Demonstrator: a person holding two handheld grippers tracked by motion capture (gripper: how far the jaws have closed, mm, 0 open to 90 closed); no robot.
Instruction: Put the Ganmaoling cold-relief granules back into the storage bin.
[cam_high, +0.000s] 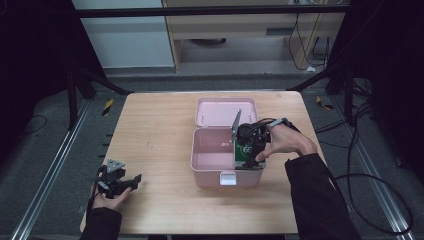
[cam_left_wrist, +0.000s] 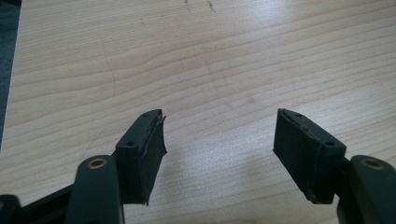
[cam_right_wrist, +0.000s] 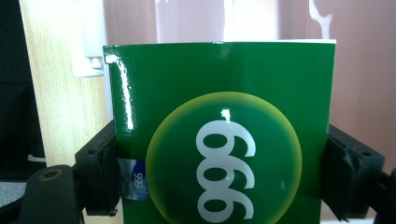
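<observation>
A green box (cam_right_wrist: 224, 130) printed with white digits in a yellow-green circle sits between the jaws of my right gripper (cam_right_wrist: 224, 182), whose pads press on its two sides. From above, the right gripper (cam_high: 248, 150) holds this green box (cam_high: 244, 152) at the right end of an open pink case (cam_high: 210, 157), over its inside. My left gripper (cam_high: 120, 181) rests near the table's front left corner with its jaws apart. In the left gripper view the left gripper (cam_left_wrist: 219, 144) has only bare wood between its pads.
The pink case's lid (cam_high: 220, 111) lies folded back behind it, with a white latch (cam_high: 227, 178) on the front wall. Bare wooden table (cam_high: 155, 130) surrounds the case. Cables (cam_high: 370, 200) trail on the floor at the right.
</observation>
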